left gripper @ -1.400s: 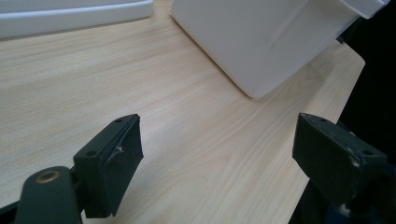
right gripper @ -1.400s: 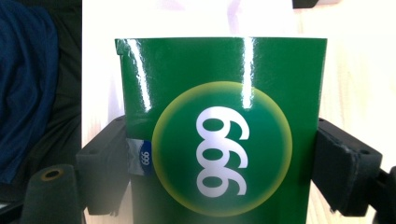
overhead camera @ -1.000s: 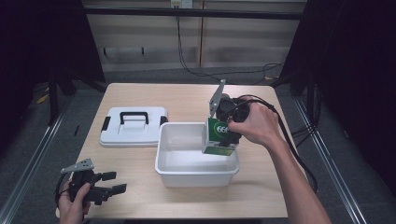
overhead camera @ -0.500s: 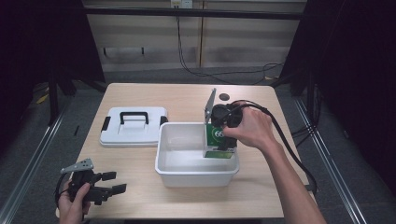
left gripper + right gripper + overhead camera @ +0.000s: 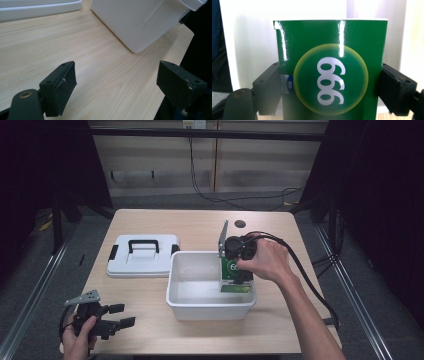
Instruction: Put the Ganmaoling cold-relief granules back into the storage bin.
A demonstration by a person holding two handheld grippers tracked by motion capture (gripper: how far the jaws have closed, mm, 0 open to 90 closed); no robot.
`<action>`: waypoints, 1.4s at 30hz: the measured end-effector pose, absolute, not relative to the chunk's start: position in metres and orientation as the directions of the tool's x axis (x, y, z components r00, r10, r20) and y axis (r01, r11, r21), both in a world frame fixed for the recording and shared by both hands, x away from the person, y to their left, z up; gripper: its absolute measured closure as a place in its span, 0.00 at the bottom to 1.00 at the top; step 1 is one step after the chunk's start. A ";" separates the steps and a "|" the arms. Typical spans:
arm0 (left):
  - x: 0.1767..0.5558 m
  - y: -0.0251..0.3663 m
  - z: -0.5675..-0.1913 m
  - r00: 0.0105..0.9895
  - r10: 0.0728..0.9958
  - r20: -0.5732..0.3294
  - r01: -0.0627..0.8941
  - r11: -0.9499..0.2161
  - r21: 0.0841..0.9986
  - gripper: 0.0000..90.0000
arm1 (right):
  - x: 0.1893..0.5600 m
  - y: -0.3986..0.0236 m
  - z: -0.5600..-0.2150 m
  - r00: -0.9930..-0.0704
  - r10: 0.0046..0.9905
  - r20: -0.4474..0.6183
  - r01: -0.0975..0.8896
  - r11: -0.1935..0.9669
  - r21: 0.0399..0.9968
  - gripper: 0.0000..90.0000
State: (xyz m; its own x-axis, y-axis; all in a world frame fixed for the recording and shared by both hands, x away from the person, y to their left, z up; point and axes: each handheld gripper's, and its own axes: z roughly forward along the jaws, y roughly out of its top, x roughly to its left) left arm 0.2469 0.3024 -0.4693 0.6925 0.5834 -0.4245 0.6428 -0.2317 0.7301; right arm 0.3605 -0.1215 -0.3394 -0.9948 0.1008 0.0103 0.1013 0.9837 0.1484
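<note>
A green box (image 5: 234, 275) (image 5: 332, 72) with a yellow circle and white "999" print hangs inside the white tub (image 5: 186, 304), at its right end. My right gripper (image 5: 240, 270) (image 5: 329, 87) is shut on the box, one jaw pressed against each side. Whether the box touches the tub floor is hidden. My left gripper (image 5: 122, 317) (image 5: 116, 83) rests low over the table's front left corner, open, with bare wood between its jaws. The tub's outer wall (image 5: 140, 22) is seen ahead of the left gripper.
A white lid (image 5: 142, 257) with a black handle lies flat on the table left of the tub. A small dark hole (image 5: 240, 224) marks the tabletop behind the tub. The table's front and right edges (image 5: 172, 70) are close to the left gripper.
My right gripper has carried the green box down and a little left, deeper into the tub. The left gripper has stayed where it was.
</note>
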 end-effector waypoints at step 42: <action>0.247 0.303 -0.469 0.693 0.584 -0.423 0.641 -0.229 0.733 0.18 | 0.365 -0.098 -0.397 -0.997 0.073 0.041 0.072 0.997 -0.017 0.18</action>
State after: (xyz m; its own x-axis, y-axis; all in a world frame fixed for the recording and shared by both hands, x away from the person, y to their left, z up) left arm 0.2465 0.3029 -0.4687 0.6928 0.5843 -0.4227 0.6406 -0.2293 0.7329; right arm 0.3653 -0.0977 -0.3967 -0.9965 0.0727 0.0408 0.0720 0.9973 -0.0173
